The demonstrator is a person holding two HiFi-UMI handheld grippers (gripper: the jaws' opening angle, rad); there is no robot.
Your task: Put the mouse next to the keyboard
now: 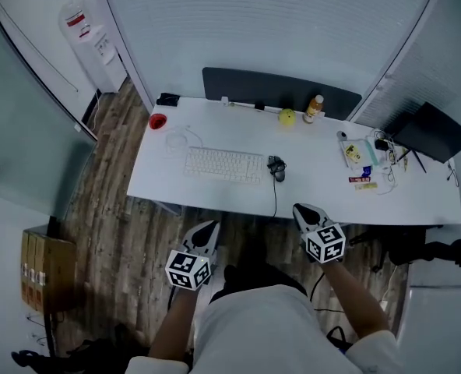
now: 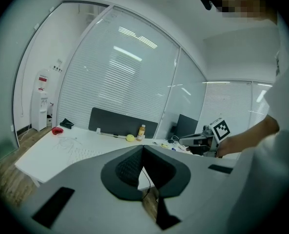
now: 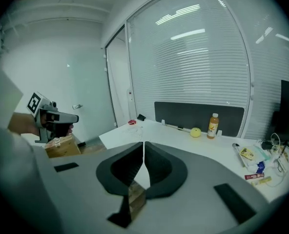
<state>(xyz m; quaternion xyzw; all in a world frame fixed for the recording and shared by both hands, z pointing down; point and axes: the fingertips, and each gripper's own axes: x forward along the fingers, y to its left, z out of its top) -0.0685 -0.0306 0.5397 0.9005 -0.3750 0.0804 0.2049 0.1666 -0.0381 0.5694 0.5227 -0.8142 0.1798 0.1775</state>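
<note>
A black wired mouse [image 1: 276,167] is seen lying on a white desk [image 1: 417,197], just beside the right end of a white keyboard [image 1: 223,164], with its cable run back to the desk's near edge. Both hand-held grippers are held off the desk, over the wooden floor [image 1: 121,240] in front of the person's body and short of that near edge. The left gripper [image 1: 209,231] is shown with its jaws brought together at the tips and nothing between them. The right gripper [image 1: 300,210] is likewise closed and empty, only a thin slit being left between its pads. Each gripper is pointed toward the desk, well apart from the mouse and the keyboard. Along the far edge of the desk, a yellow ball-like object [image 1: 286,116] and an orange-filled bottle [image 1: 314,108] are set side by side before a dark partition panel [image 1: 246,84]. A small red object [image 1: 158,120] is placed at the far left corner. Packets and cables are scattered at the right end, near a dark screen [image 1: 433,131]. A water dispenser [image 1: 86,33] is stood against the wall at upper left. A cardboard box [image 1: 47,267] is seen on the floor at left. Blinds are drawn across the glass walls behind the desk.
</note>
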